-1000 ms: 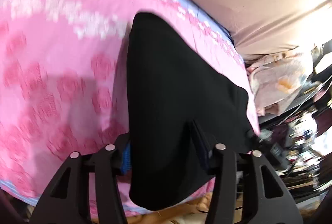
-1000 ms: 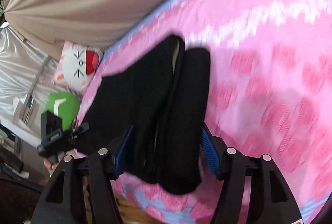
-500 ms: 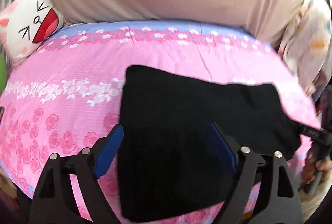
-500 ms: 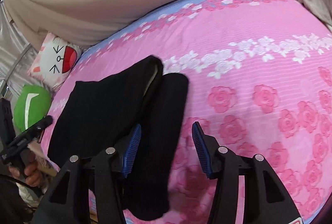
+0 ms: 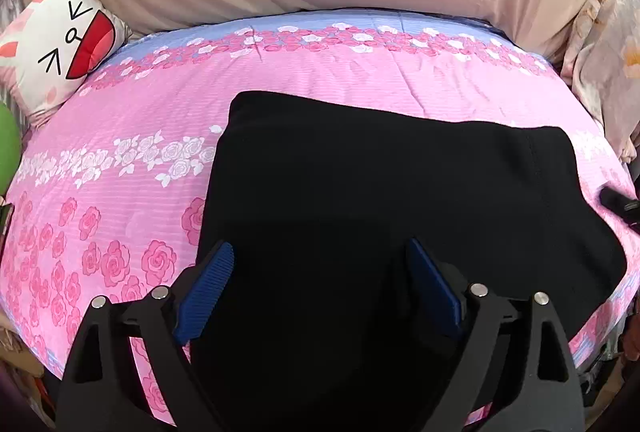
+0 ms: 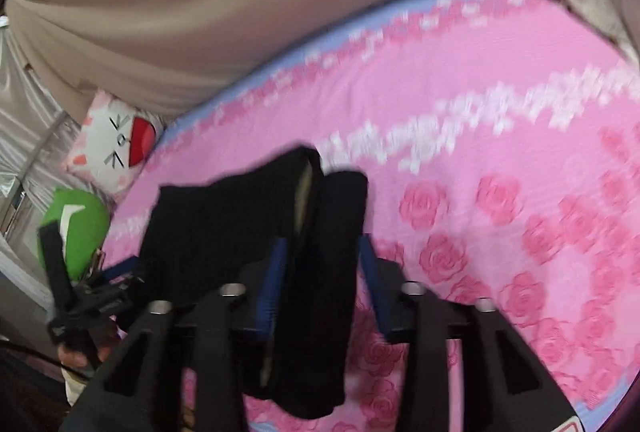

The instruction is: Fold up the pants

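The black pants (image 5: 400, 216) lie folded on the pink flowered bed (image 5: 120, 192). The left gripper (image 5: 320, 284) is opening above them, its blue pads clear of the cloth. The right gripper (image 6: 320, 280) is opening too, with a folded edge of the pants between its jaws.

Bright daylight, right view motion-blurred

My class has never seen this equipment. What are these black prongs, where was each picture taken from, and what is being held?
No robot: a person holds a two-finger claw in each hand, each with a fisheye camera looking along its fingers. One picture looks from the left claw, the other from the right claw. Black pants lie on a pink bedspread. The left claw is opening above them, gripping nothing. The right claw is opening too, a folded end of the pants between its jaws; blur hides whether they press.
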`<state>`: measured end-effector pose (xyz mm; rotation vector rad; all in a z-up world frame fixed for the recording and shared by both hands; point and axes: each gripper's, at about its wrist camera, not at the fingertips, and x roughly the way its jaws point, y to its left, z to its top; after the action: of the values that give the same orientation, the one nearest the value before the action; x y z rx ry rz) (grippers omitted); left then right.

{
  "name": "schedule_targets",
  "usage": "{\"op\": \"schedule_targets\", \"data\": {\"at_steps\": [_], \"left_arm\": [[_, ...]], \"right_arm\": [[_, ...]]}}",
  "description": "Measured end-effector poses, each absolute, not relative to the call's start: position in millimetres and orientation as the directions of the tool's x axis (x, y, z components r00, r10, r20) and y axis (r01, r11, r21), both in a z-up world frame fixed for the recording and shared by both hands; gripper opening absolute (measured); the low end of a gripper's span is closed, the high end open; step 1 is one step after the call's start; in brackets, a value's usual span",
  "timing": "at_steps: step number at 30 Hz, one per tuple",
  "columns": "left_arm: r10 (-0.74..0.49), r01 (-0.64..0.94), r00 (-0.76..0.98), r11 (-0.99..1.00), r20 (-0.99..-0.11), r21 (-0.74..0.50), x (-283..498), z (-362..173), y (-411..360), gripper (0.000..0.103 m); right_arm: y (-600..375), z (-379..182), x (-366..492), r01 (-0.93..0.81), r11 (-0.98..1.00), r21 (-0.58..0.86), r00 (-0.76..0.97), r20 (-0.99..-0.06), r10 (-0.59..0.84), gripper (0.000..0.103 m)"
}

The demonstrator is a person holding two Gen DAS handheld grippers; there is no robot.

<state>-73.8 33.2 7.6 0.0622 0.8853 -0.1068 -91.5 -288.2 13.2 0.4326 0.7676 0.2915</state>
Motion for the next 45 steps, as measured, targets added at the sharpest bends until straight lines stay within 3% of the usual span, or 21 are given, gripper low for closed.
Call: {"op": "schedule_targets", "data": {"at_steps": [1,4,16,22,26,29,41,43,44,45], "left_arm": [[-0.068,0.115,0.626,0.993,-0.777,0.006,-74,8,34,0.086],[-0.060,0.091,0.630,0.996,-0.774,-0.003,-77,13,37,0.087],[0.002,0.001,0.602,1.000,-0.799,0.003,-90,16,68,0.093],[-0.093,0.012,0.546,0.995,-0.833,-0.104,-95,2,78,0.097],[-0.300,0.046,0.453,0.948,-0.840,-0.313,-91,-16,85,0.098],[-0.370,0.074,0.449,0.923,-0.813,-0.379,-88,-18,84,0.098],[-0.416,0.132,0.492,0.904,-0.765,-0.406,-57,-18,66,0.098],[-0.417,0.124,0.502,0.902,-0.758,-0.414,-53,-17,64,0.095],[-0.415,0.109,0.510,0.900,-0.754,-0.422,-52,-16,64,0.085],[-0.400,0.081,0.521,0.903,-0.754,-0.423,-52,-15,67,0.077]], "right_arm": [[-287,23,-100,-0.117,0.877,0.466,0.709,-0.580,0.402,0.073],[-270,30,-109,-0.159,0.896,0.414,0.691,-0.602,0.401,0.080],[-244,-21,-103,-0.121,0.905,0.407,0.572,-0.717,0.399,0.081],[-251,-29,-109,-0.121,0.860,0.496,0.545,-0.691,0.476,0.081],[-250,-31,-109,-0.141,0.826,0.546,0.528,-0.664,0.530,0.083],[-250,-33,-107,-0.153,0.802,0.577,0.522,-0.642,0.562,0.083],[-238,-35,-70,-0.194,0.729,0.656,0.540,-0.549,0.638,0.085],[-236,-34,-66,-0.189,0.724,0.663,0.548,-0.541,0.638,0.082],[-235,-34,-66,-0.186,0.721,0.667,0.554,-0.535,0.638,0.066],[-237,-35,-66,-0.172,0.722,0.671,0.564,-0.534,0.630,0.056]]}}
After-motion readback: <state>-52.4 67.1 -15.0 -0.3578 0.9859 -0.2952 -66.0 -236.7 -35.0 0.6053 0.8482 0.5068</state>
